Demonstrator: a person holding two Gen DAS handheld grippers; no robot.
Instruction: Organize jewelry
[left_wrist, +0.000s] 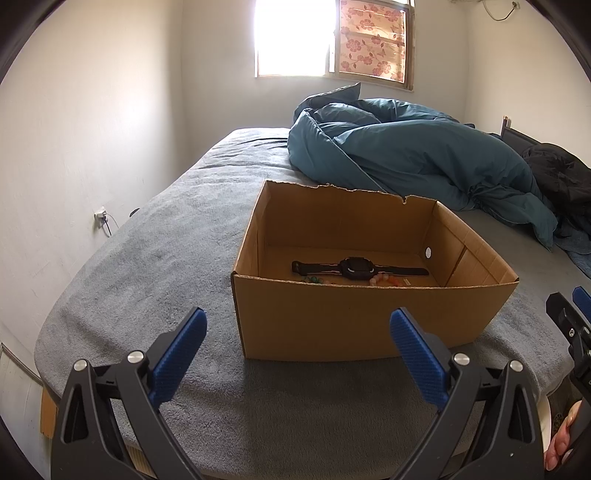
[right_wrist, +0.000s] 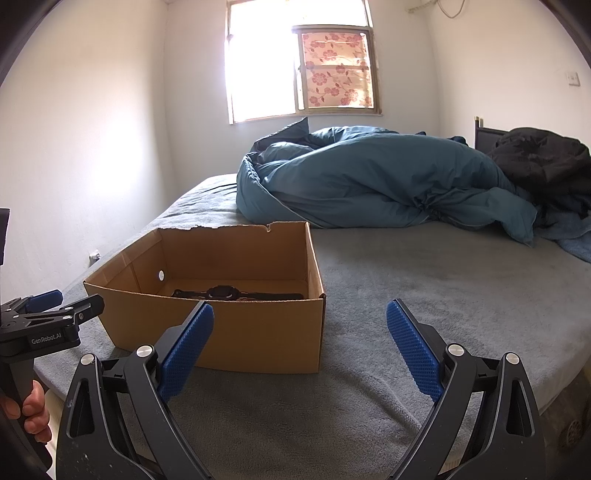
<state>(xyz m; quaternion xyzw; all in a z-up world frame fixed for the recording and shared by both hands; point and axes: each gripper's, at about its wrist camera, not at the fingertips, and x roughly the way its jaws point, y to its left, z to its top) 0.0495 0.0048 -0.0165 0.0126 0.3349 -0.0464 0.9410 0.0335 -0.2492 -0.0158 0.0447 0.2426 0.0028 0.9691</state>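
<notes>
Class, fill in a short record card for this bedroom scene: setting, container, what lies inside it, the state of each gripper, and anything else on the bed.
Setting: a bed with a grey cover, under a window
Container: open cardboard box standing on the bed
Contents: black watch lying flat on the box floor; coloured beads just in front of it, partly hidden by the near wall
Left gripper: open, empty, outside the box
Right gripper: open, empty, outside the box
Also on the bed: crumpled teal duvet, dark garment
</notes>
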